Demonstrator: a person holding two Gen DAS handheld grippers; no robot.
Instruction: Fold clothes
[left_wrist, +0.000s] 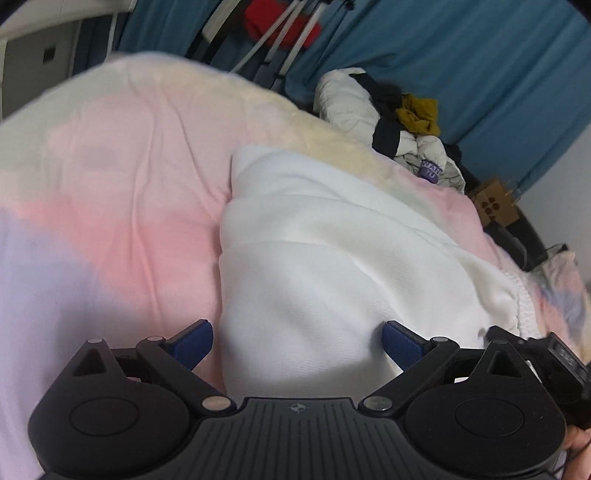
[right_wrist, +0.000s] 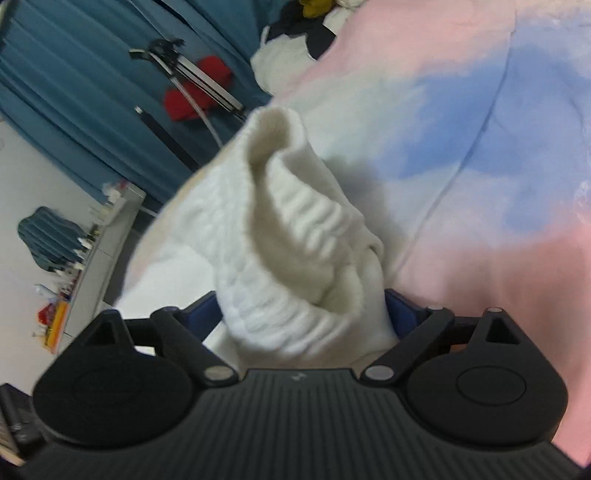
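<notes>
A white sweatshirt (left_wrist: 332, 258) lies partly folded on a pink, blue and cream bedspread (left_wrist: 129, 184). My left gripper (left_wrist: 297, 345) hangs just over the garment's near end, open, its blue pads (left_wrist: 194, 345) wide apart on either side of the folded edge. In the right wrist view, the ribbed hem (right_wrist: 291, 221) of the sweatshirt bunches up between the fingers of my right gripper (right_wrist: 303, 314). That gripper stands open too, with the cloth filling the gap and touching both blue pads (right_wrist: 397, 308). The right gripper's body (left_wrist: 557, 360) shows at the left view's right edge.
A heap of other clothes, white, black and mustard (left_wrist: 391, 114), sits at the bed's far end. Behind it are blue curtains (left_wrist: 480, 74), a tripod (right_wrist: 199, 88) and a red item (left_wrist: 280, 26). A cardboard box (left_wrist: 496, 203) is beside the bed; a cluttered shelf (right_wrist: 92, 251) runs along the wall.
</notes>
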